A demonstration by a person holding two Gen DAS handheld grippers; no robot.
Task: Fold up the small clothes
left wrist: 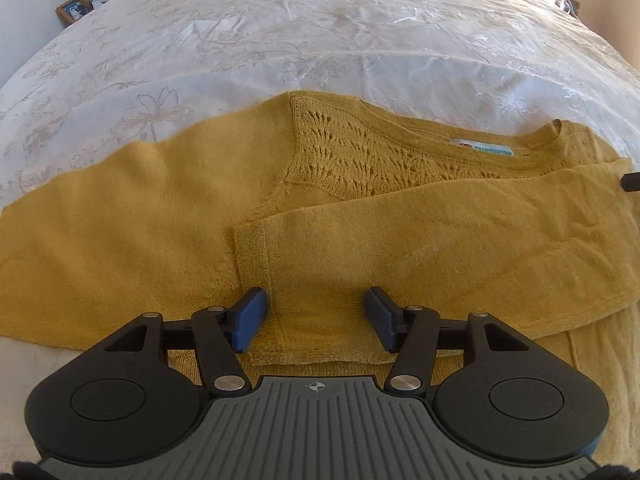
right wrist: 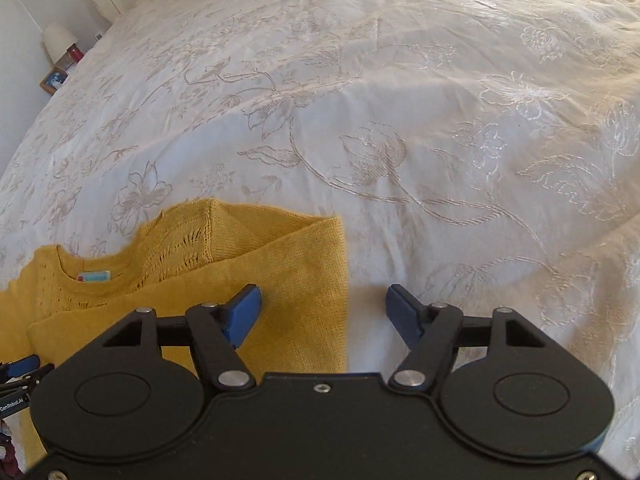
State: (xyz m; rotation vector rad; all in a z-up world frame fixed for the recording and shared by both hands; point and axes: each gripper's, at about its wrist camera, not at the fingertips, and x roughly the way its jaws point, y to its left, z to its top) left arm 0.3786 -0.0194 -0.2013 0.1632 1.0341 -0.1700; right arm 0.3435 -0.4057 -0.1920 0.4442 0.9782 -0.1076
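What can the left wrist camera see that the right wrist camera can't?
Only the left wrist view shows the sweater's unfolded sleeve lying flat, and the cuff of the folded-over sleeve, which sits just ahead of the open left gripper.

Only the right wrist view shows the sweater's folded side edge between the pads of the open right gripper, with bare bedspread beyond it.

Both show the yellow sweater, its neck label, the flowered bedspread and the lamp.
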